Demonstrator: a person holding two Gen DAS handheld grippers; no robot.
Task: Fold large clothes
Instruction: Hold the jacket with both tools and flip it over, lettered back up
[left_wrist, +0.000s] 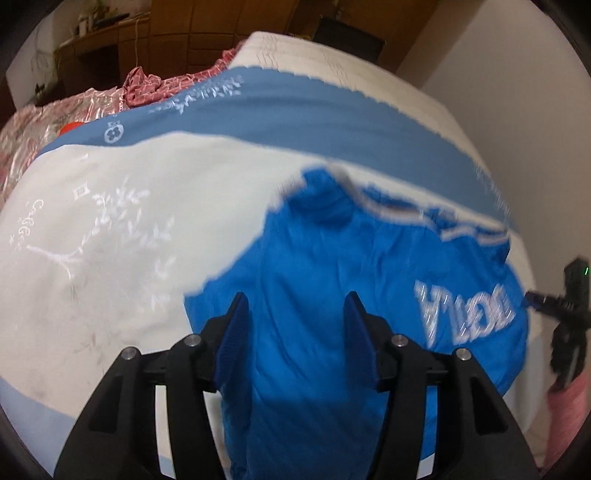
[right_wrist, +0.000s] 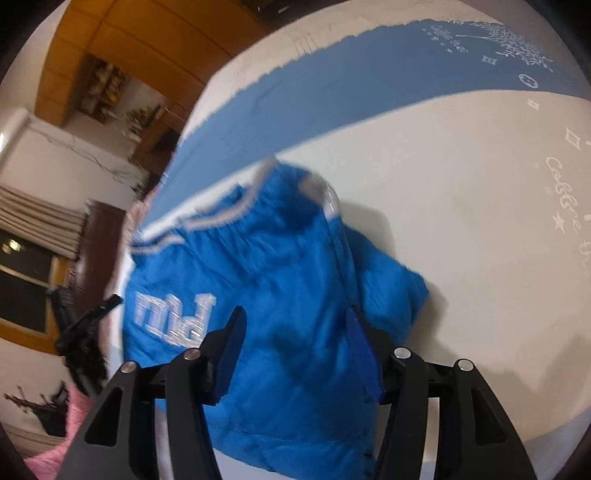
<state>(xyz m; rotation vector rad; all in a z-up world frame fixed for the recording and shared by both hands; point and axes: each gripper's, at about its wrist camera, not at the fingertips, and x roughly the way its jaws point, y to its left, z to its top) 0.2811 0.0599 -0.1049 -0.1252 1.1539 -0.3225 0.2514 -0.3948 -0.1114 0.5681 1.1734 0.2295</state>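
Now both grippers hover over the blue jacket (left_wrist: 332, 280), which lies on the bed cover (left_wrist: 110, 229) — a cream sheet crossed by a slate-blue band (left_wrist: 295, 110) toward the bed's far edge. From the left wrist view the jacket sits toward the bed's right edge, its striped ribbed hem (left_wrist: 399, 212) on the far side and white lettering (left_wrist: 465, 314) upside down.

The left gripper (left_wrist: 295, 321) has its jaws apart, blue fabric showing between the pads and nothing pinched. The right gripper (right_wrist: 295, 325) is the same — jaws apart over the jacket, the pads not pressing on anything. Each one's far end shows black at the side of the other's view.

By its puffy, creased look, this is a padded garment: light for its bulk, soft and a bit springy, so I'd guess a fold will want to bounce back open unless it's pressed flat. The shell has a slight sheen — probably slick, so a shallow pinch could slip. One sleeve (right_wrist: 391, 284) flops out on the cream sheet, with the grey-and-white cuff or collar (right_wrist: 325, 195) lying bunched beyond it.

Best holds, to my eye, are the ribbed hem and the seams, where the cloth is thicker and less slippery; take a deep bite through both layers. The picture is blurred, so finer seams can't be made out.
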